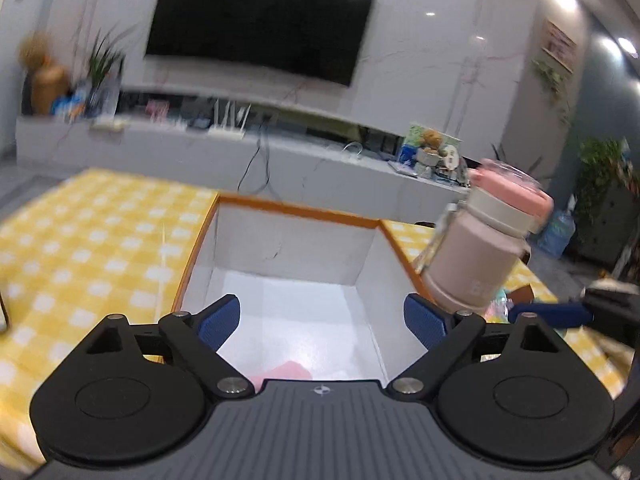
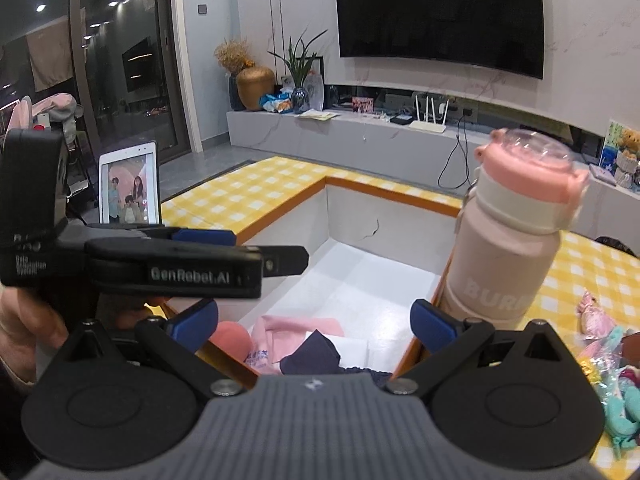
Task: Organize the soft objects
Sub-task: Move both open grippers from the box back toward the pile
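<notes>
We hold both grippers w/ jaws spread over the white box: left gripper, right gripper. Pink cloth inside, bottle on rim.

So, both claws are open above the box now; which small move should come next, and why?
Probably swing the right claw toward the soft toys on the checked cloth by the pink bottle. It holds nothing, the box already contains folded cloths, and those toys lie outside. The left claw is open and empty too.
</notes>
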`<state>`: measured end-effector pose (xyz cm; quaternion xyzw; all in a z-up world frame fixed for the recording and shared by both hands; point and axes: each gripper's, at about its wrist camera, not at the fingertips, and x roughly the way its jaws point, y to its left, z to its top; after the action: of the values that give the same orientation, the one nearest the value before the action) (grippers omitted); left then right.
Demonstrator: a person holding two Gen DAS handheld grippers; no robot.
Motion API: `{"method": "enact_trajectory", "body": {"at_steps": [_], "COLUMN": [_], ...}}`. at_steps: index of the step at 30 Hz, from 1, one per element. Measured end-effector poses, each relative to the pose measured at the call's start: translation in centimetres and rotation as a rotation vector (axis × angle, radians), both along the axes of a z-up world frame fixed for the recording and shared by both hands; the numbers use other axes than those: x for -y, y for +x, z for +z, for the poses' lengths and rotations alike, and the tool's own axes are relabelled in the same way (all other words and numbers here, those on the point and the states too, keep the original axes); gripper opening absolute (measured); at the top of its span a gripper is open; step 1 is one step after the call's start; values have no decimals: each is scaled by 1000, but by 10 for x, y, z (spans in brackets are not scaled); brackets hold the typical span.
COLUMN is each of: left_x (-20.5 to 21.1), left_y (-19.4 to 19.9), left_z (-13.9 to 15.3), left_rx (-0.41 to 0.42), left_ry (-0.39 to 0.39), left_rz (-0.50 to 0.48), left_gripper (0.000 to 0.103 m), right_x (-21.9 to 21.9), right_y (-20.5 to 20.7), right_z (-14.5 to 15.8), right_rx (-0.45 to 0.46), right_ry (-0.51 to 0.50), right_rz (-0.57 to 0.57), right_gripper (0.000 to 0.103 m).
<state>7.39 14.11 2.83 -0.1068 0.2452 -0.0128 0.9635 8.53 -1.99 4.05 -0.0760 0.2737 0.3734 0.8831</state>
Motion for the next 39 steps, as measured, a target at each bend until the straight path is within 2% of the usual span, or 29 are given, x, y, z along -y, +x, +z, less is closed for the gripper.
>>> {"method": "enact_trajectory", "body": {"at_steps": [3,7,11,13,17,20,24,27,33,36,39], "left_x": [18,39,61,70,88,103,116,125,159,178,198], "left_y": [-10,-23,-31,-33,-31,-32,-32,-32,-29,-25,-25], "left_z": [8,17,20,20,15,8,-1,-3,-18,-32,-46], "left_rx": [45,93,137,161,144,141,159,153,125,95,72], "left_ry": [87,128,177,181,176,158,112,87,110,113,156], "left_rz": [-18,-49,-33,-50,-110,-124,-93,-130,-173,-220,-268], "left_gripper": [103,103,103,103,103,103,103,103,103,103,103], "right_x": [11,30,61,76,107,124,149,169,208,224,233], "right_y": [-9,-19,-22,-21,-16,-10,-3,2,26,34,39], "right_z": [5,9,11,11,7,1,-9,-14,-36,-47,-53], "right_rx": [33,68,78,81,70,60,34,25,-62,-123,-138], "right_ry": [-3,-11,0,-3,-6,-10,16,20,32,56,58], "right_rz": [4,-19,-73,-107,-190,-232,-261,-309,-483,-495,-515], "right_gripper": [100,100,100,100,100,100,100,100,100,100,100]}}
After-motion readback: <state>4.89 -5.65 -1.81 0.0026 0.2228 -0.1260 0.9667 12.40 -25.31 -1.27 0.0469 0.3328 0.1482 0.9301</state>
